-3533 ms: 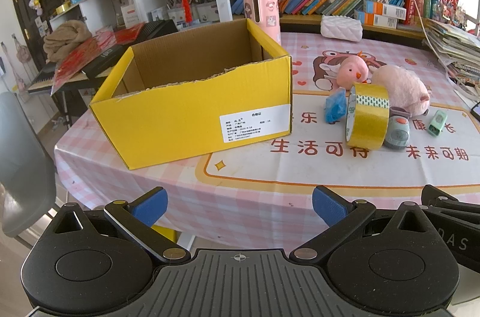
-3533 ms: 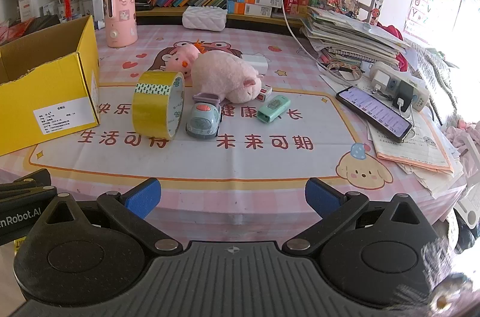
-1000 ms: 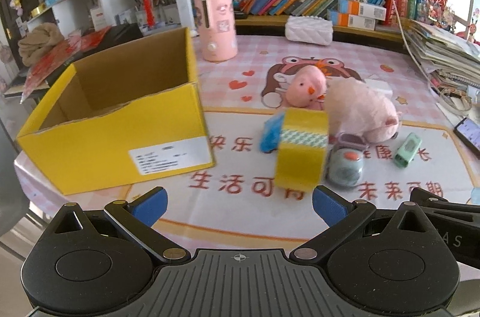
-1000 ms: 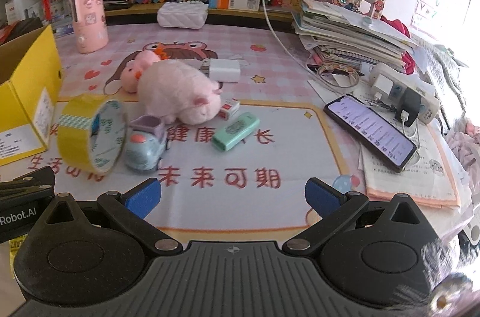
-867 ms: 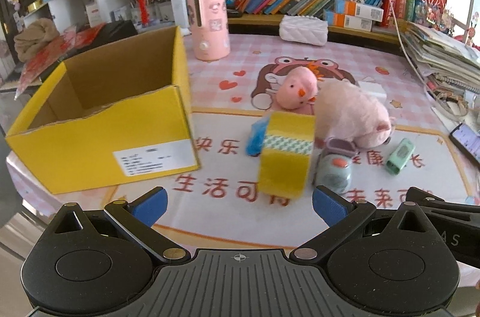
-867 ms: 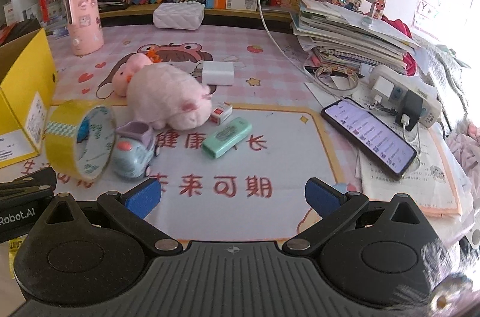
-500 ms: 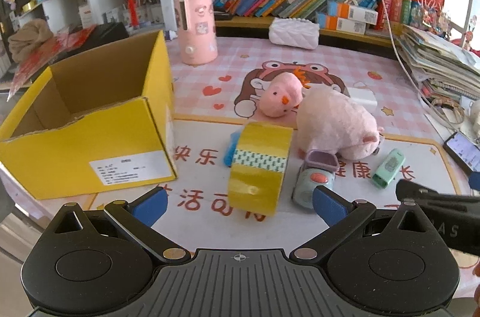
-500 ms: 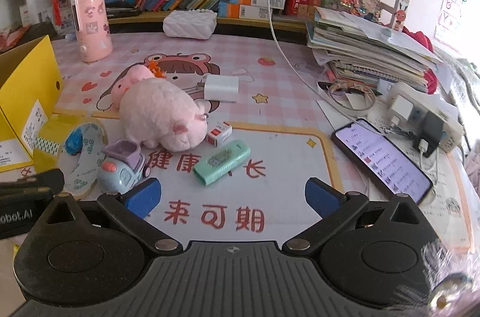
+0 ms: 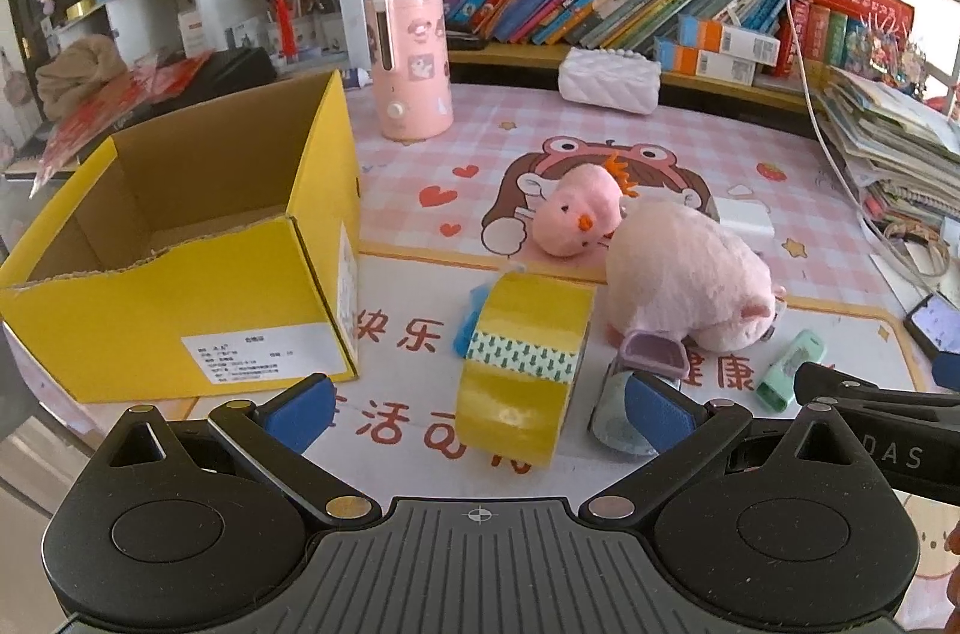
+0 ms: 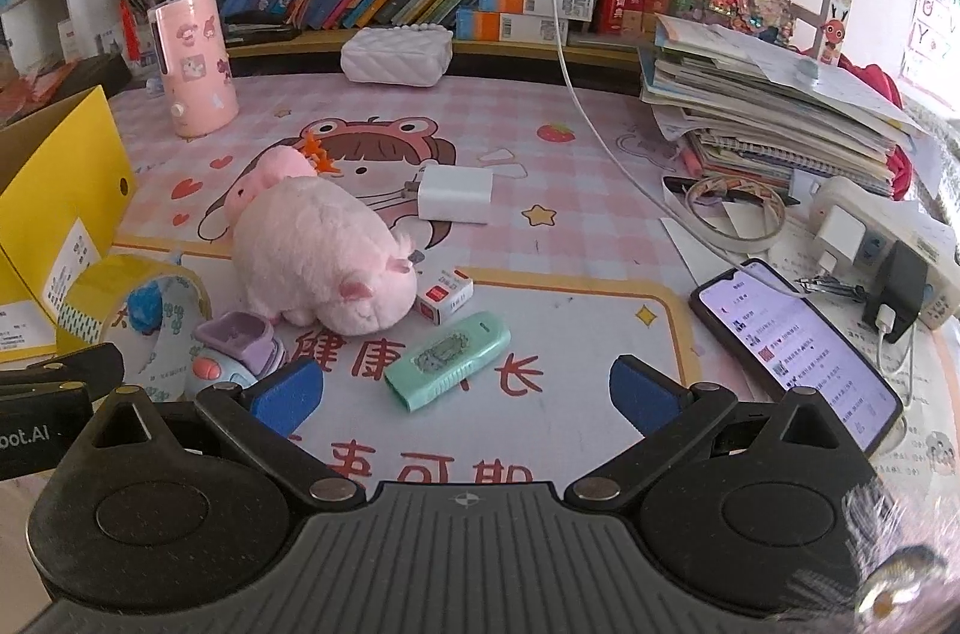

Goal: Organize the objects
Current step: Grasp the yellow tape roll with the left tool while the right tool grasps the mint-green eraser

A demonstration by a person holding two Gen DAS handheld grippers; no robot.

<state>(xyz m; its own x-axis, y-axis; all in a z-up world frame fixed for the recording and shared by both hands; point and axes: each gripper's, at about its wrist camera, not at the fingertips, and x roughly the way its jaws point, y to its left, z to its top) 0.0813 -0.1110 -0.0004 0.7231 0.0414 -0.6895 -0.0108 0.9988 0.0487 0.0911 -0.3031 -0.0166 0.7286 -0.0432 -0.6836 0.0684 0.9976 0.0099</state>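
Both grippers were spread wide and held nothing: the left gripper (image 9: 477, 409) faced the tape roll (image 9: 521, 364) at frame centre, the right gripper (image 10: 461, 391) faced the green stapler (image 10: 447, 360).

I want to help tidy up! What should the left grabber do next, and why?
Probably ease forward and close on the yellow tape roll. The left gripper is open, the roll stands on edge right between its fingers, and the yellow box beside it looks empty.
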